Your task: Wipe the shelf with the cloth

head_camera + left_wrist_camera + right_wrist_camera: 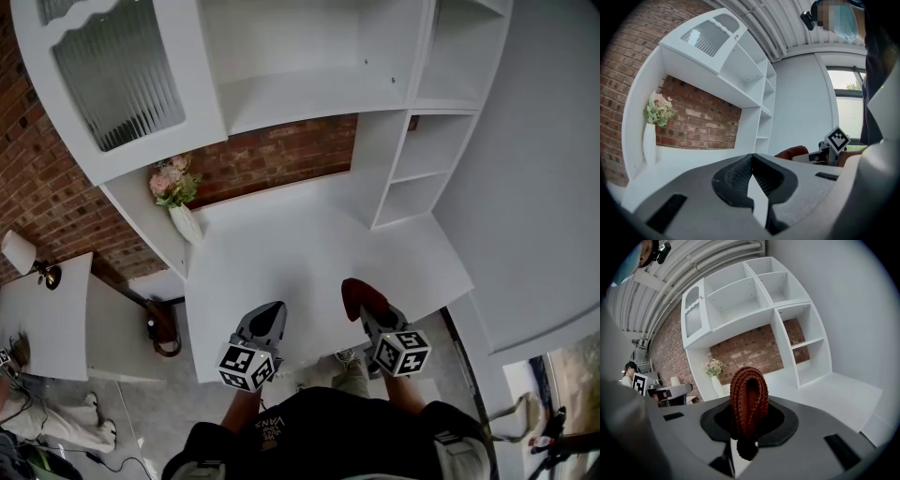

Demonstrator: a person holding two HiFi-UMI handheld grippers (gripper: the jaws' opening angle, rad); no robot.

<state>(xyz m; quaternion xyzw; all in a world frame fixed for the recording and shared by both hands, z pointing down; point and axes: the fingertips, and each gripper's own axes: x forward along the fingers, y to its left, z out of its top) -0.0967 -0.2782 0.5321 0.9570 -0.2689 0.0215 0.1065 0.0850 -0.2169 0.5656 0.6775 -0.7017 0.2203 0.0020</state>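
A rust-red knitted cloth point(748, 401) is folded and pinched upright in my right gripper point(749, 420), whose jaws are shut on it. In the head view the cloth point(362, 297) sticks out of the right gripper point(370, 314) over the front part of the white desk surface point(281, 262). My left gripper point(267, 323) hovers beside it at the left, jaws shut with nothing in them point(751, 178). The white shelf unit point(309, 84) rises behind the desk, with open compartments point(422, 159) at the right.
A white vase with pink flowers point(180, 202) stands at the desk's back left corner. A brick wall point(281, 155) backs the desk. A ribbed-glass cabinet door point(117, 80) hangs upper left. A second white table with a lamp point(23, 255) is at far left.
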